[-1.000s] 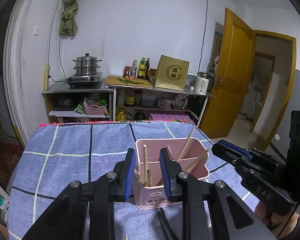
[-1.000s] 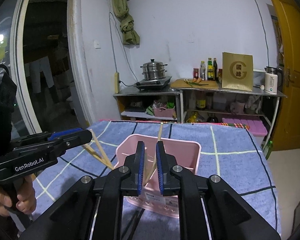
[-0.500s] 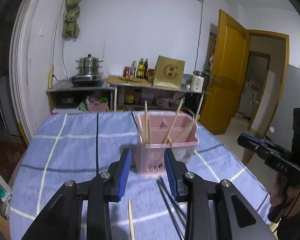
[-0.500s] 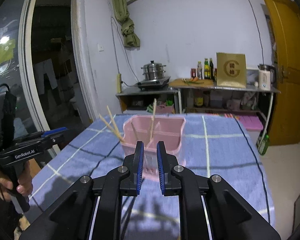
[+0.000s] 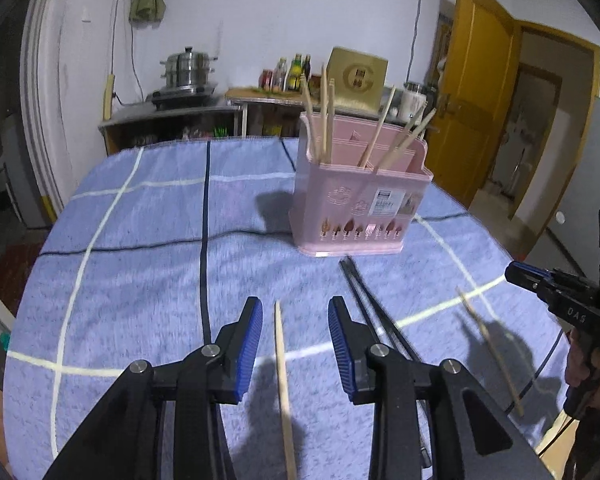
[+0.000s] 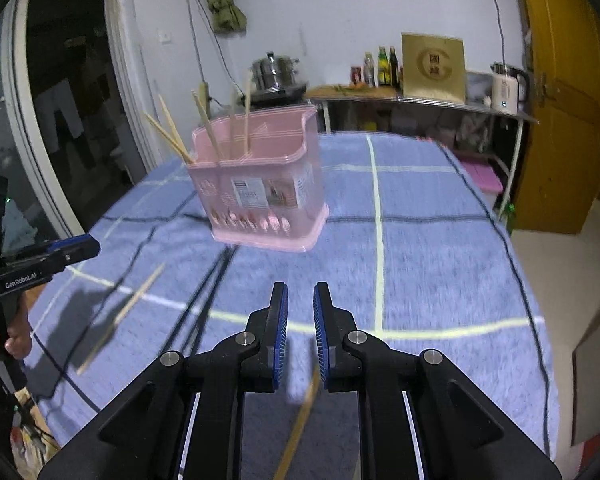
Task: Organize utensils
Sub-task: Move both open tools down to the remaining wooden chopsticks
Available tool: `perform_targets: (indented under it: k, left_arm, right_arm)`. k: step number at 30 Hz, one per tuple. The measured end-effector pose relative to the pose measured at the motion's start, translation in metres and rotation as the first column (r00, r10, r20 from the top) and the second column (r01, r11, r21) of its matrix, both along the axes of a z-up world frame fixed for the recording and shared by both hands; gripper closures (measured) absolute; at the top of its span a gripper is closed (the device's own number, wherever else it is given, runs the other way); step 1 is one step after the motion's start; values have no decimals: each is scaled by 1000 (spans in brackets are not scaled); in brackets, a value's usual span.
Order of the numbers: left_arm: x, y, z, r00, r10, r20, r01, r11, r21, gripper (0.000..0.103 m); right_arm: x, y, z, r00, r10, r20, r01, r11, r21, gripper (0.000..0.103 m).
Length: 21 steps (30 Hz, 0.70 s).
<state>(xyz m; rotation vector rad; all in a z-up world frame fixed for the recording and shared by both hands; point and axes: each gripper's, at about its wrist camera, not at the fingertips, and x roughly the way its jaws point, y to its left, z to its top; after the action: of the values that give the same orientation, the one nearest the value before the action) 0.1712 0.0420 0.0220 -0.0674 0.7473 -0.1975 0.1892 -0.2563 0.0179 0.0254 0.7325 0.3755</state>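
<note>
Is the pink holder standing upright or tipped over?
Upright. The pink holder stands on its flat base on the blue cloth, and the wooden chopsticks stick up out of its open top.

My two wrist cameras are looking down-forward, close over the table, both sharing the pink caddy at twelve o'clock.

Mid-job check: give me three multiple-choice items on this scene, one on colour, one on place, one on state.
1. The caddy is: A pink; B green; C white.
2. The black chopsticks lie: A on the floor; B on the cloth, before the caddy; C on a plate.
3. The wooden chopsticks in the caddy: A lie flat; B are bundled; C stand leaning.

Answers: 1 A, its walls are pink. 2 B, they run across the cloth from its base. 3 C, their tips stick out above the rim at angles.
</note>
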Motion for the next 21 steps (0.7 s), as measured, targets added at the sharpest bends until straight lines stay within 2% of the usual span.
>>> perform_targets:
  k: [7, 21]
  left_arm:
    - [21, -4, -28, 995, -2, -104, 6, 999, 43, 69]
    - [61, -14, -66, 973, 2, -230, 26, 993, 118, 69]
  right_arm:
    - [12, 1, -30, 995, -16, -95, 12, 999, -49, 90]
    - [28, 7, -53, 983, -29, -182, 12, 995, -98, 90]
